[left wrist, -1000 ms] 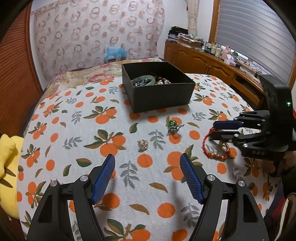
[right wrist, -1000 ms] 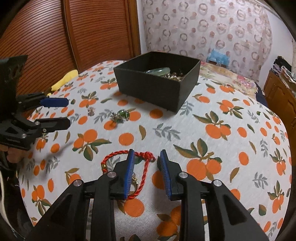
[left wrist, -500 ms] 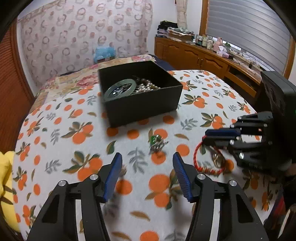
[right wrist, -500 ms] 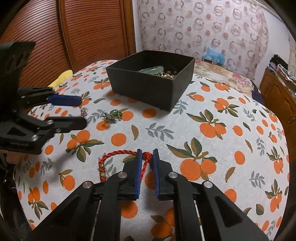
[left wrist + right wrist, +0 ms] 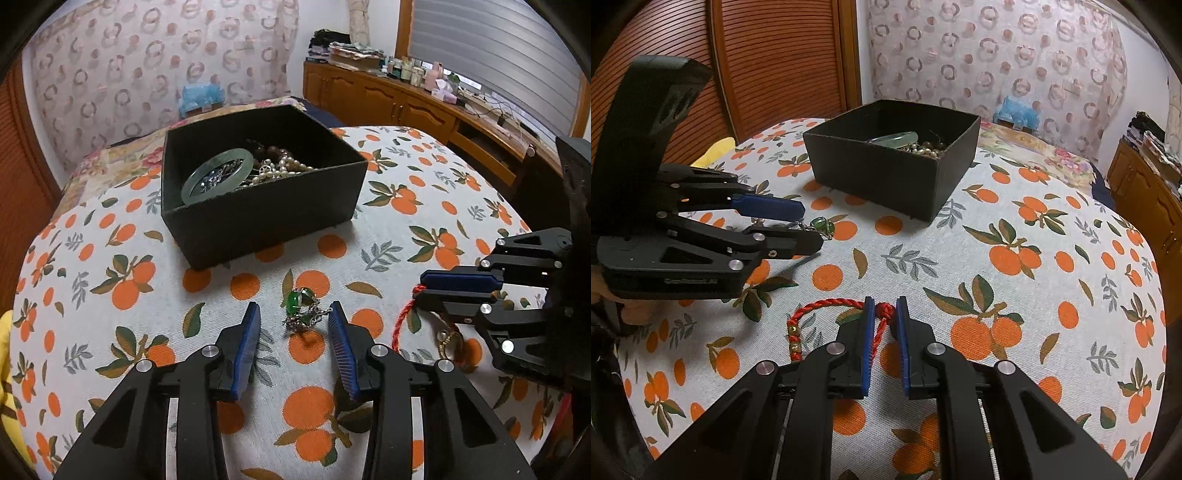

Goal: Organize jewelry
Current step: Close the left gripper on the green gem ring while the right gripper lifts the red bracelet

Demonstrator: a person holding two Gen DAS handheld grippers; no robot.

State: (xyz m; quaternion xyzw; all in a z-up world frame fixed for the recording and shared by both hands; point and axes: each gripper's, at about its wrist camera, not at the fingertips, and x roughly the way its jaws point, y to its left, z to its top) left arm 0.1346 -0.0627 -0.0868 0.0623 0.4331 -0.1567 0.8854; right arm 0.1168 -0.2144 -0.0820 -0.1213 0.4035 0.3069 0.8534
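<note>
Forward since a second ago, my left tongs (image 5: 293, 325) are closing around the green-stone jewelry (image 5: 303, 308) on the orange-print bedspread (image 5: 406, 221), pads not yet touching. Right tongs (image 5: 884, 325) pinch the red cord bracelet (image 5: 827, 306). I should centre before squeezing.

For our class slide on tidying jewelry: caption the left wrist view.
Left tongs closing around a green ring near the black box; right tongs grip a red cord.

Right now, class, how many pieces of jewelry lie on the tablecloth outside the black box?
2 visible: the green-stone piece between the left gripper's closing fingers, and the red cord bracelet at the right gripper. Others may be hidden.
</note>
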